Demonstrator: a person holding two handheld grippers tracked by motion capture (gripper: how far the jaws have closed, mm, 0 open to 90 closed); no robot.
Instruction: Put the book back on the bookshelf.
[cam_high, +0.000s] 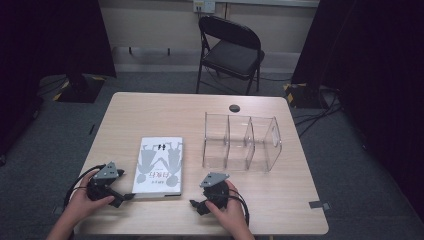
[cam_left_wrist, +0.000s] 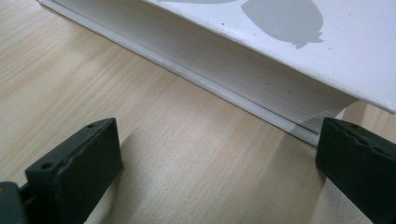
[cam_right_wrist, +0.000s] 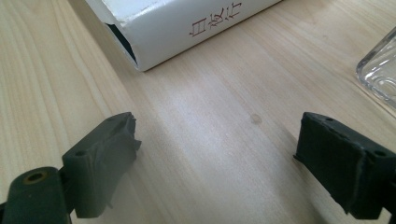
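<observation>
Lower centre of the high view: white book (cam_high: 159, 165) lying flat on the wooden table (cam_high: 280, 200), cover up, long axis running from the bottom of the frame toward the top. Clear divided rack (cam_high: 241, 142) standing to the right of the book, well apart from it.

Left gripper (cam_high: 119, 199) resting at lower left, just beside the book's lower left corner, pointing right toward it. Right gripper (cam_high: 198, 205) resting at lower centre-right, near the book's lower right corner, pointing left toward it. Both flanking the near short end of the book; judging from the high view, left gripper sitting slightly closer.

Left gripper view: page block of the book (cam_left_wrist: 261, 74) crossing the upper right of the frame diagonally, bottom cover edge lying on the table. Jaws standing spread wide, gripping nothing; right-hand fingertip (cam_left_wrist: 359, 158) appearing just beside the book's corner, contact not clear.

Right gripper view: spine end of the book (cam_right_wrist: 187, 28) lying at upper centre, red characters showing, corner of the rack (cam_right_wrist: 380, 70) at the right edge. Jaws standing spread wide, bare table between them, touching nothing.

Judgement: next move likely calling for closing in on the near end of the book from both sides.
</observation>
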